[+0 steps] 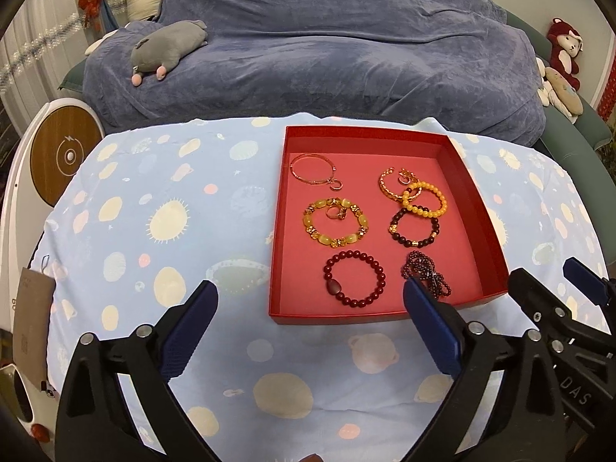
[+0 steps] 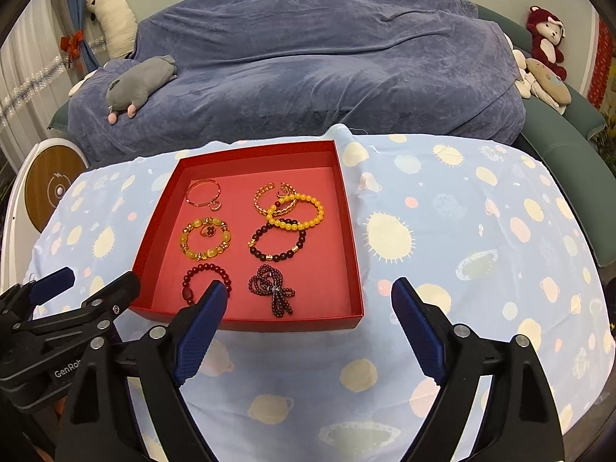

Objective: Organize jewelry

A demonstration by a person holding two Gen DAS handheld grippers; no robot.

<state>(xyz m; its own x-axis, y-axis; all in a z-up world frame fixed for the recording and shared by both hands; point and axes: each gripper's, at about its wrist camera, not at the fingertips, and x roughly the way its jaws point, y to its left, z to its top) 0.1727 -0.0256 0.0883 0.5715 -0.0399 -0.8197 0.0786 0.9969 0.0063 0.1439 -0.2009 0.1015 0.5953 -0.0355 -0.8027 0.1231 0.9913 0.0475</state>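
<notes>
A red box (image 1: 483,200) (image 2: 348,227) sits on the blue patterned cloth. Inside lie a thin gold bangle (image 1: 312,172) (image 2: 203,193), a yellow stone bracelet (image 1: 336,226) (image 2: 206,240) with a ring inside it, a gold open bangle (image 1: 392,186) (image 2: 265,198), an orange bead bracelet (image 1: 425,199) (image 2: 296,211), a dark bead bracelet (image 1: 414,227) (image 2: 277,244), a red bead bracelet (image 1: 354,284) (image 2: 200,279) and a dark purple bead strand (image 1: 425,273) (image 2: 273,288). My left gripper (image 1: 310,300) is open and empty before the box. My right gripper (image 2: 308,300) is open and empty at the box's near right corner.
A sofa under a blue-grey blanket (image 1: 327,50) stands behind the table with a grey plush (image 1: 165,48) on it. A round white device with a wooden disc (image 1: 63,154) is at the left. Plush toys (image 2: 544,44) sit at the far right.
</notes>
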